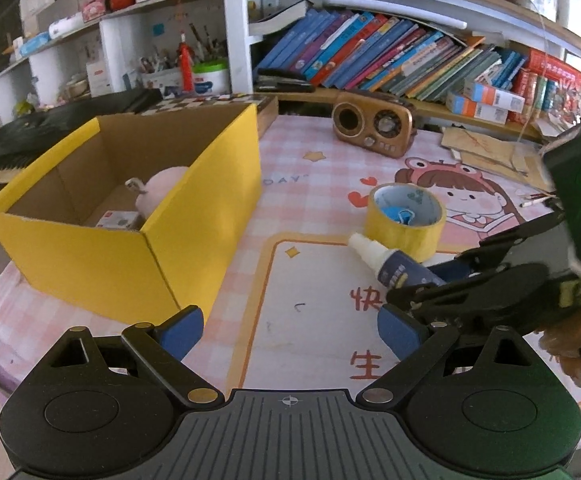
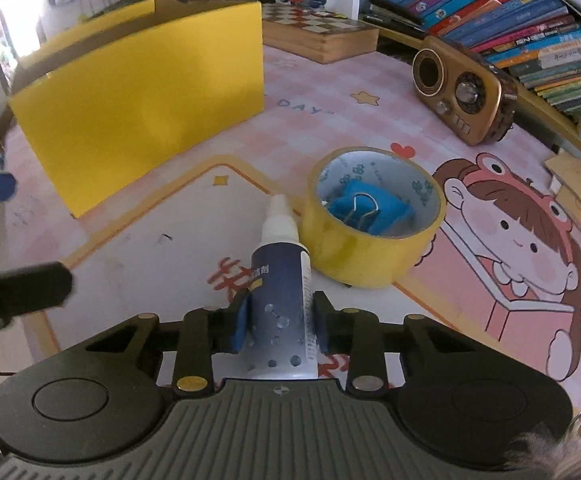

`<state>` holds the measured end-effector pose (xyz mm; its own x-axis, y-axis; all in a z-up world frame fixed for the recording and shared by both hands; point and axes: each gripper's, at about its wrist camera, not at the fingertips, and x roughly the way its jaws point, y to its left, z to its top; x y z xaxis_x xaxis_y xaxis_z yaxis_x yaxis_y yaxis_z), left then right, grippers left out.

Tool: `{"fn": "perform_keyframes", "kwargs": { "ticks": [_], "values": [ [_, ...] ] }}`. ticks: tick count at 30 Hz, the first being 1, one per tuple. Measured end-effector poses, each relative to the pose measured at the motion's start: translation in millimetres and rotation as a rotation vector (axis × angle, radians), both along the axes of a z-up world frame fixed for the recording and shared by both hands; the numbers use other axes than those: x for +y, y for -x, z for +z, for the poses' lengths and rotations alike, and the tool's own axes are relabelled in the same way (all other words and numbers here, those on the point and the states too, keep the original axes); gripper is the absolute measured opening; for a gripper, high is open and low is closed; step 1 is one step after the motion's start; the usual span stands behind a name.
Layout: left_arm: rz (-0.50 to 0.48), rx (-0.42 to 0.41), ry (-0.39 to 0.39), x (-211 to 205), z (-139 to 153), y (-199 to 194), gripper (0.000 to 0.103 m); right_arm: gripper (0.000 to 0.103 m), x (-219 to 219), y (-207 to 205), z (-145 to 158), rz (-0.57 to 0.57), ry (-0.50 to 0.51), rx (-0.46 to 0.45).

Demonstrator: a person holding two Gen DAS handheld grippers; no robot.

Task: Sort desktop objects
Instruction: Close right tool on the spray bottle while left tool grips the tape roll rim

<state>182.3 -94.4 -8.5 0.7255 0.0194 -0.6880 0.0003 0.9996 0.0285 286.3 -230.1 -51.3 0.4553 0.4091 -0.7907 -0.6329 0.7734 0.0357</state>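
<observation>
The right gripper has its blue pads clamped on the dark-blue, white-capped plastic bottle lying mid-desk against the yellow tape roll, so lift straight up before swinging towards the yellow cardboard box at the desk's far left.

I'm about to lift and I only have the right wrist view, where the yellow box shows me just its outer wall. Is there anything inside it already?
Observer: Yes. The left wrist view looks into the yellow box: a pink plush toy and a small white carton lie on its floor.
Operator: Is there room left for the bottle?
Observer: The far half of the floor looks bare.
Operator: Where is the left gripper?
Observer: The left gripper is open with nothing between its pads, beside the box's near corner. The right gripper is shut on the spray bottle.
</observation>
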Motion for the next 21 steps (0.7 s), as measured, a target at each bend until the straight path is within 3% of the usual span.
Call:
{"fn": "perform_keyframes", "kwargs": {
  "ticks": [5,10,16,21],
  "values": [
    [-0.029,0.002,0.012,-5,-1,-4,0.096,0.03,-21,11,31,-0.043,-0.141,-0.035],
    [-0.063,0.011,0.05,-14,-4,-15,0.096,0.03,-58,22,60,-0.204,-0.286,-0.077],
    [-0.128,0.009,0.093,-33,-11,-38,0.096,0.03,-98,39,65,-0.407,-0.262,-0.14],
    [-0.165,0.005,0.107,-51,-20,-67,0.096,0.03,-126,48,54,-0.521,-0.256,-0.101]
  ]
}}
